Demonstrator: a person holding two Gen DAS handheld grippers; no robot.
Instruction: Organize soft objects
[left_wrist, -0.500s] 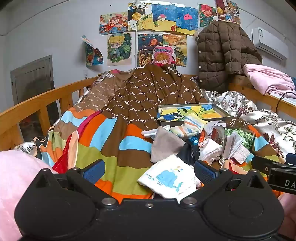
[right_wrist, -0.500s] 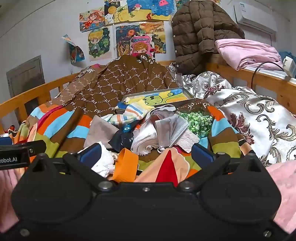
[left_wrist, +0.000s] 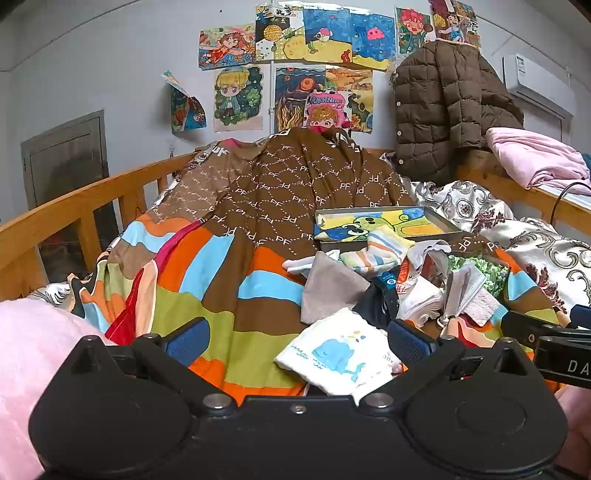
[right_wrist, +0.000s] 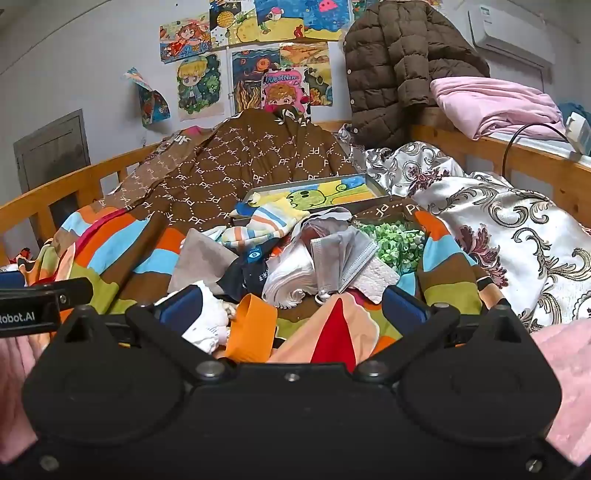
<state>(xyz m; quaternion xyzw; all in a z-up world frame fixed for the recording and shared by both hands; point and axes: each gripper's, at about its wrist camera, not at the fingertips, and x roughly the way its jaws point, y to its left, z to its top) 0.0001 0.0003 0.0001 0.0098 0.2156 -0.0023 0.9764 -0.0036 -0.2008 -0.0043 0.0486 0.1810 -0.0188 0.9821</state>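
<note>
Whale-print cloth (left_wrist: 334, 352): just ahead of the left tool (left_wrist: 295, 341), between its wide-spread jaws, on the striped blanket (left_wrist: 221, 280). Likely light, limp, prone to bunching; best pinched at a near edge. Right tool (right_wrist: 291, 308) likewise wide, empty, before the pile (right_wrist: 295, 254).

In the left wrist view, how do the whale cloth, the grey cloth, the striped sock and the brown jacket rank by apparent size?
1. brown jacket, although farthest away
2. whale cloth, enlarged by nearness
3. grey cloth, close to the whale cloth, so their order is unsure
4. striped sock
</note>
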